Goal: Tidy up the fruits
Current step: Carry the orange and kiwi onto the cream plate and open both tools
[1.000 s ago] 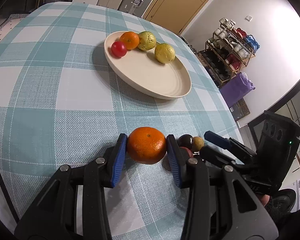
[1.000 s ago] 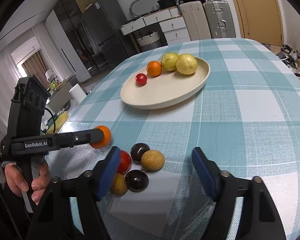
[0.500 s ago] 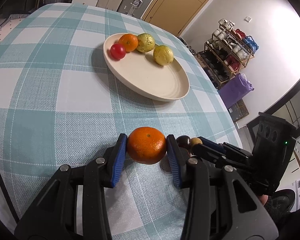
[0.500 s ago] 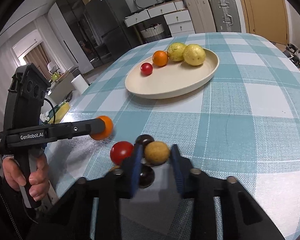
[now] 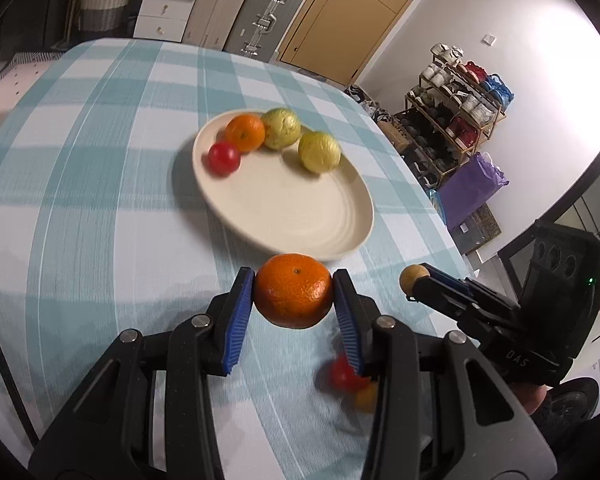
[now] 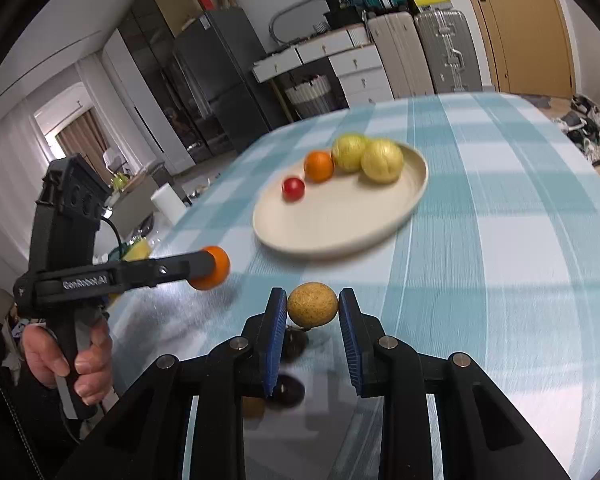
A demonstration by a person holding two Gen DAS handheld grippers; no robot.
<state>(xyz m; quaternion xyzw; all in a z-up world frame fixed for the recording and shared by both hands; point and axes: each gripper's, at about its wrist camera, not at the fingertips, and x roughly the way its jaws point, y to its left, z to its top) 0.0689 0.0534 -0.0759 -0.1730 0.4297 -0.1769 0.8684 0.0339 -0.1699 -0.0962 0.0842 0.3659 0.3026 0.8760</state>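
Both claws are loaded, and what the coming move turns on is where the plate point(image 5: 320, 236) lies from each of them: ahead and beyond the fingertips in both wrist views, on the checked surface point(image 5: 80, 200). The left claw point(image 5: 294, 300) is clenched on a mandarin point(image 5: 294, 296), its blue pads pressing the fruit's two sides, and in that view the plate's near rim sits just past the mandarin, almost straight ahead. The right claw point(image 6: 312, 320) is clamped on a small tan, speckled round fruit point(image 6: 312, 305), and in its own view the plate point(image 6: 380, 216) lies ahead and a little to the right, with a wider stretch of cloth between. So the left hand looks the nearer of the two. The plate already carries a small red fruit point(image 5: 223, 157), an orange point(image 5: 245, 133) and two yellow-green citrus fruits point(image 5: 281, 128) bunched along its far edge, leaving the near half bare, which seems the natural landing spot. Both held fruits are round, so no axis needs aligning; only the forward carry matters. Left behind on the cloth beneath the claws are a small red fruit point(image 5: 342, 374) with a yellowish one point(image 5: 366, 396) beside it, and two dark round fruits point(image 6: 288, 390).
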